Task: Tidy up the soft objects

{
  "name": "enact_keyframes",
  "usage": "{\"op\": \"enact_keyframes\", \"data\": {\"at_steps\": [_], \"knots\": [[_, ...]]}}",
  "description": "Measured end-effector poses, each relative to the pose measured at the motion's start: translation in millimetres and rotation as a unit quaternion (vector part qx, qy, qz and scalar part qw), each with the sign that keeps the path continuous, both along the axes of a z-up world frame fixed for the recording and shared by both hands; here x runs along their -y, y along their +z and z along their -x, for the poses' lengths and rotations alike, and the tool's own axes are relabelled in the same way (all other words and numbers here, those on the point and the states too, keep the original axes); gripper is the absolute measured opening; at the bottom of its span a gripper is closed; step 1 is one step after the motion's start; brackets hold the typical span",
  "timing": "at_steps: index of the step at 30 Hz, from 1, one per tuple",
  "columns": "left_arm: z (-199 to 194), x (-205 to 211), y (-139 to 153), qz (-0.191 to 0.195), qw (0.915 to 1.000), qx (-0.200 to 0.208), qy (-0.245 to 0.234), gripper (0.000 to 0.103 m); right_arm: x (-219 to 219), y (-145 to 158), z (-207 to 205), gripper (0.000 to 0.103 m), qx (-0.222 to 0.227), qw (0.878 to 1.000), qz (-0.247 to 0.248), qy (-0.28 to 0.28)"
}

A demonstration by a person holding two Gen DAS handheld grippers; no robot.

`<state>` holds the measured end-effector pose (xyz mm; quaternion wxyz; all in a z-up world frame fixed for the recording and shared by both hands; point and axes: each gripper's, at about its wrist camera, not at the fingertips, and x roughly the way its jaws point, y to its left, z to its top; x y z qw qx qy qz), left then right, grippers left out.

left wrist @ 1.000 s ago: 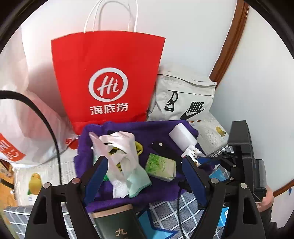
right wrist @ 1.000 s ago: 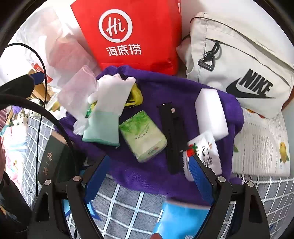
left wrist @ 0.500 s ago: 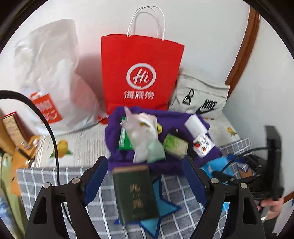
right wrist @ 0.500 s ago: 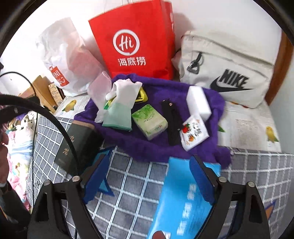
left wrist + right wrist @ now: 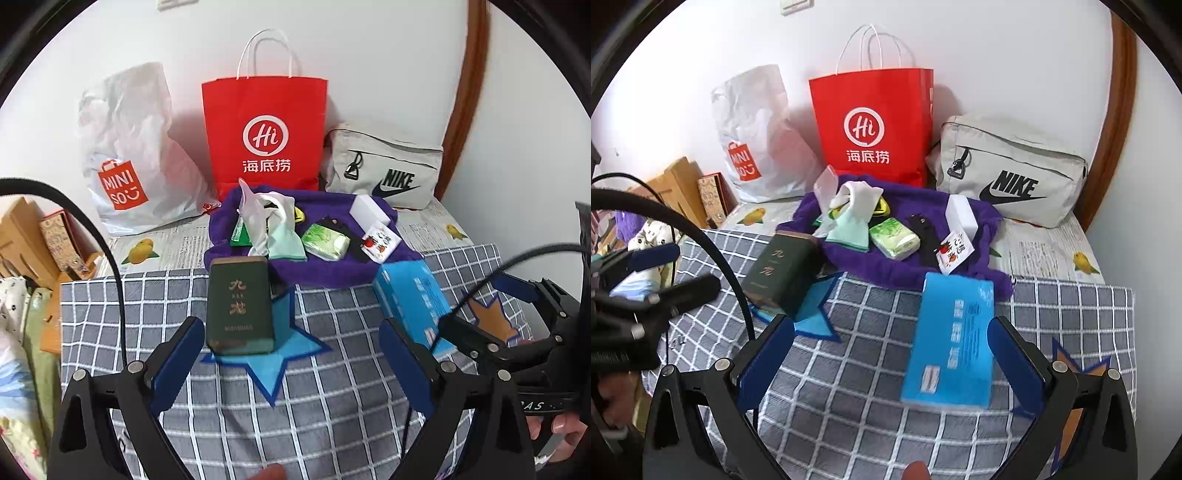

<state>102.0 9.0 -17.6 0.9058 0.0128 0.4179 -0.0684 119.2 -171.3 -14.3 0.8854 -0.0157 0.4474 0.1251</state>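
Here both my left gripper (image 5: 291, 354) and right gripper (image 5: 892, 350) hang with jaws released, having just been opening, nothing between them. The purple towel (image 5: 332, 271) lies on the checked cloth (image 5: 849, 369) before the red bag (image 5: 264, 129), carrying a glove (image 5: 284, 236), tissue pack (image 5: 325, 243) and white sponge (image 5: 369, 208). At its near edge are a green box (image 5: 238, 302) and, touching it, a blue pack (image 5: 951, 339).
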Motion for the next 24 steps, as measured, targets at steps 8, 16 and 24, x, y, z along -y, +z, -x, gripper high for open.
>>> {"op": "enact_keyframes", "data": {"at_steps": [8, 16, 24], "knots": [[43.3, 7.7, 11.4, -0.006, 0.9998, 0.018, 0.011, 0.096, 9.2, 13.7, 35.5, 0.103, 0.012, 1.000, 0.000, -0.029], [66.4, 5.1, 14.9, -0.002, 0.9993, 0.025, 0.026, 0.096, 15.8, 22.4, 63.6, 0.103, 0.017, 0.999, -0.007, -0.038], [78.1, 6.2, 14.7, 0.011, 0.9994, 0.020, 0.026, 0.096, 19.7, 29.1, 75.3, 0.103, 0.022, 0.999, -0.007, -0.047]]}}
